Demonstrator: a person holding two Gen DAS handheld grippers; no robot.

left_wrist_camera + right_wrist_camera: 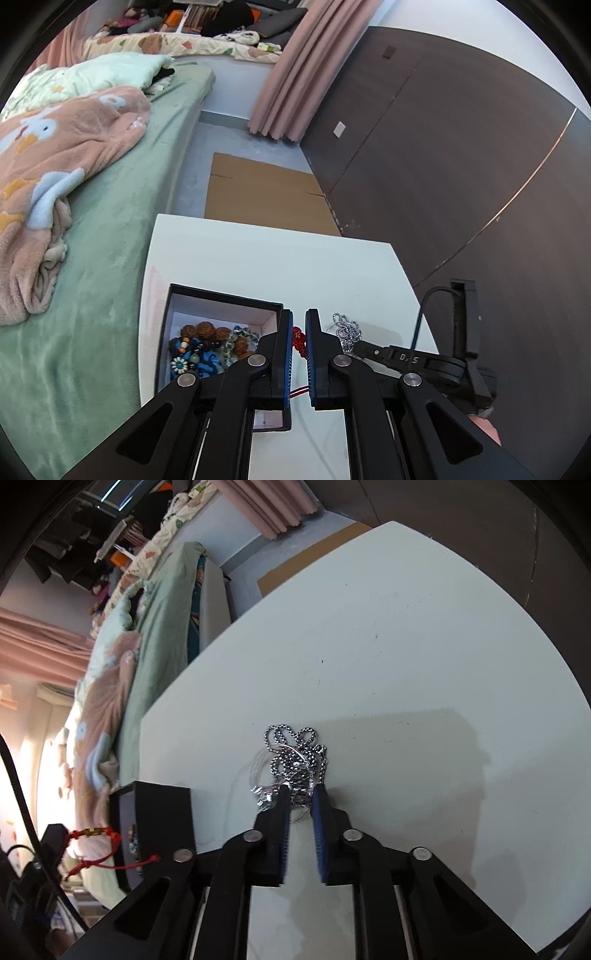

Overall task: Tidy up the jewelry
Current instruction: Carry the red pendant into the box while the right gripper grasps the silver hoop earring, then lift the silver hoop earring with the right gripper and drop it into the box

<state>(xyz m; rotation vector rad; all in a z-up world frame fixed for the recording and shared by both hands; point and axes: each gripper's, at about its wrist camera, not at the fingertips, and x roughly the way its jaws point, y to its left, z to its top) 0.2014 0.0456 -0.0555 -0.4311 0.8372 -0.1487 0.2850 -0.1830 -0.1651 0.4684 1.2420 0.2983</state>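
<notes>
A black jewelry box (168, 332) with a white lining sits on the white table and holds several beaded bracelets (207, 347). My left gripper (299, 321) is shut on a red cord bracelet (298, 341) just right of the box; the bracelet also shows in the right wrist view (94, 834). A silver chain necklace (295, 753) lies piled on the table, and it also shows in the left wrist view (345, 328). My right gripper (301, 794) is closed down on the near end of the chain pile, which rests on the table.
The white table (406, 664) stretches ahead and right of the chain. A bed with a green sheet (110, 240) and a pink blanket (55, 155) lies left of the table. Flat cardboard (266, 195) is on the floor beyond. A dark wardrobe (461, 147) stands right.
</notes>
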